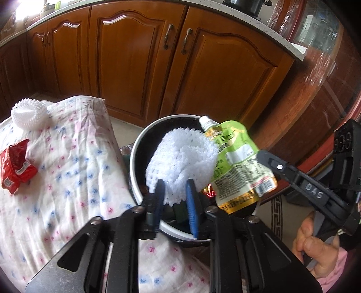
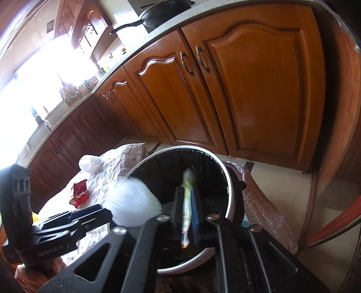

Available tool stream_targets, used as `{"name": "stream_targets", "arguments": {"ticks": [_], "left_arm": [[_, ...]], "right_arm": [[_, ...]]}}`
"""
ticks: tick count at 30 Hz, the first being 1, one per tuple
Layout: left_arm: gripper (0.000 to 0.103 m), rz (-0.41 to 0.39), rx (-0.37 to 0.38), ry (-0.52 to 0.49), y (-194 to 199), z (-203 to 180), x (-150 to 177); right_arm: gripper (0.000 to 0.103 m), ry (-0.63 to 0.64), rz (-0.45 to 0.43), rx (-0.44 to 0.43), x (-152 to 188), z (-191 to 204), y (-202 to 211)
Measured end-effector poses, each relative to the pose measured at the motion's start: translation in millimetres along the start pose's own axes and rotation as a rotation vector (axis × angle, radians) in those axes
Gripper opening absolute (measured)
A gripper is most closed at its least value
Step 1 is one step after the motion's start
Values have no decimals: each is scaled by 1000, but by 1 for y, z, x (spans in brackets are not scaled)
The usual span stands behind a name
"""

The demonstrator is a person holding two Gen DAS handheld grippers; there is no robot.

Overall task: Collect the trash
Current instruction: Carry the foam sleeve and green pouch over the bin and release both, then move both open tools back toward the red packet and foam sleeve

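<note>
Cabinets: brown wooden cabinets point(image 1: 135, 56) with metal handles run along the far wall under a pale countertop point(image 2: 158, 33); a dark pan point(image 2: 164, 13) sits on top
Cloth: a white cloth point(image 1: 67, 162) with pink and blue marks covers the surface left of the bin; a red wrapper point(image 1: 17, 169) and a second white foam net point(image 1: 29, 113) lie on it, well apart
Bin: a round trash bin point(image 1: 135, 157) with pale rim and black liner stands just beside the cloth
Left gripper: the left gripper point(image 1: 174, 191) hangs over the bin; jaws a little apart; a white foam net point(image 1: 180, 155) sits between the pads; whether they press it, cannot tell
Right gripper: the right gripper point(image 2: 186, 202) is above the bin mouth; a green drink pouch point(image 1: 237, 162) stands edge-on between its slightly parted jaws, blurred; grip unclear
</note>
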State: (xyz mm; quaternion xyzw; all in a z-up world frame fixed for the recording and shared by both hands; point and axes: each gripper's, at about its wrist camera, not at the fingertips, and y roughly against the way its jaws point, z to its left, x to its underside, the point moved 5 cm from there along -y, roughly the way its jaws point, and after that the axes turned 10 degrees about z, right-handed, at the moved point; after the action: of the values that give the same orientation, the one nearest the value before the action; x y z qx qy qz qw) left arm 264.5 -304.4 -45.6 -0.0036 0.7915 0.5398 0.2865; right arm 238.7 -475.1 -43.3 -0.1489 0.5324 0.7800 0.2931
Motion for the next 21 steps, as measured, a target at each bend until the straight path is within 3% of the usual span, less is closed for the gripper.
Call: {"name": "stream_targets", "arguments": {"ticks": [1,2,4,6,8,12,21], "left_arm": [[33,-1,1,-2,0,-1,1],[37,-4,0,-2,1,-1,1],[50,-16,6,2,3,0,2],[51,-22,12,9,6,2,5],[51,-25,15,23,9,8,10],[57,-36,4,52,15,21,21],[57,-67,-24,181,37,74,52]], "right_arm": [[36,-11,-5,-8,0,-1,1],[45,-19,-13,-14,0,-2,3],[45,-24,-30,-19,1,-2,8],[55,-24,-33,-27,2,1,10],[75,-25,-40,-38,5,6,12],[78,-8,-44,-66,11,20,13],[82,32,-15,-139,24,63,4]]}}
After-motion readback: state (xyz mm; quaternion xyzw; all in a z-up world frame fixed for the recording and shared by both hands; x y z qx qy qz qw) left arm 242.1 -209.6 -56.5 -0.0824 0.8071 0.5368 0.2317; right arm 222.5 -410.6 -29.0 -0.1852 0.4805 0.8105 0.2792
